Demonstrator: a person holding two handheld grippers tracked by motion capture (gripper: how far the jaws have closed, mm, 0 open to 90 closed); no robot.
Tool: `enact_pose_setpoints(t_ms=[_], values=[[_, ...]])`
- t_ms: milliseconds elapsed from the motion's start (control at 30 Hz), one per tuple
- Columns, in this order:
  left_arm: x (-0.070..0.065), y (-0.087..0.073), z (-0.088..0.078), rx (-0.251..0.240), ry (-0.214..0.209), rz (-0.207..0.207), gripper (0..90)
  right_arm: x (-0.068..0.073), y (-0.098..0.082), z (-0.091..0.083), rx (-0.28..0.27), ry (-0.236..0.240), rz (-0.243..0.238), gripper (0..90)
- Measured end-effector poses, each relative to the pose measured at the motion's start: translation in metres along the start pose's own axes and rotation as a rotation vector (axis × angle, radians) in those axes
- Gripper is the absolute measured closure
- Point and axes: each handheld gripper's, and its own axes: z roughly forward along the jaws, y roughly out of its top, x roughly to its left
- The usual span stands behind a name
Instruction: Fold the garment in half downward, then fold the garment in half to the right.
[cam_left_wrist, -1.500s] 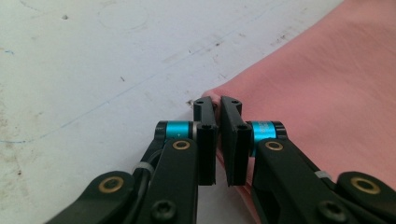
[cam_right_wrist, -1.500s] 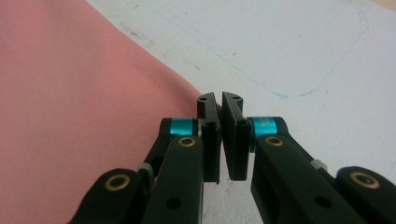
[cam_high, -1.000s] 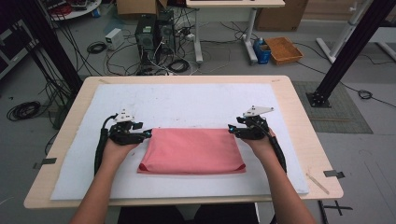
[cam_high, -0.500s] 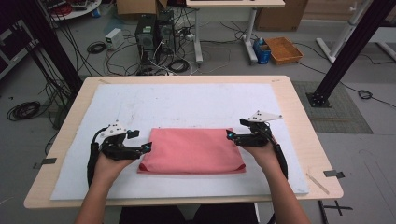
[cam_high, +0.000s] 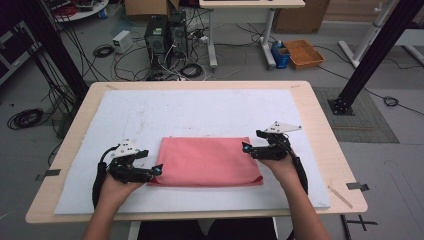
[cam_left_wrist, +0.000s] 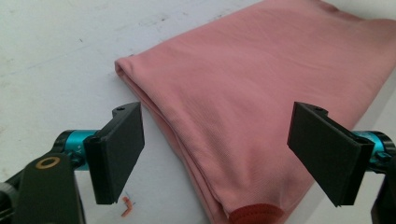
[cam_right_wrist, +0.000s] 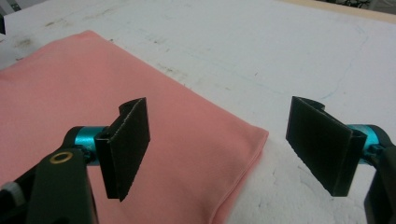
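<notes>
High view shows the pink cloth (cam_high: 207, 161) already folded flat on the near middle of the surface (cam_high: 200, 107), left claw (cam_high: 156, 170) and right claw (cam_high: 246, 147) just spread, nothing pinched, so perhaps one more fold is left.

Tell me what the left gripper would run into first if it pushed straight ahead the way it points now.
Most likely the folded pink cloth. The left gripper has just been opening its jaws, nothing pressed between them, and the cloth's near corner lies directly ahead on the white mat. How high the jaws hang above it is unclear.
</notes>
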Motion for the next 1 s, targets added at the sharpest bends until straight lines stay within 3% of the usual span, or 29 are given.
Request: enact_pose_setpoints(t_ms=[533,800,900,1000], values=[[0.0,-0.014,-0.001,0.052,0.048,-0.044,19.5,-0.006,0.002,-0.005,-0.019,-0.004,0.027,21.6],[-0.006,-0.027,0.008,0.117,0.035,-0.035,23.9,-0.004,0.004,0.001,-0.007,-0.001,0.016,21.6],[-0.008,-0.029,0.007,0.102,0.048,-0.04,26.1,-0.004,0.004,0.001,-0.003,0.003,0.022,21.6],[-0.01,-0.033,0.003,0.088,0.066,-0.039,34.3,-0.005,0.003,0.001,-0.005,0.002,0.021,21.6]])
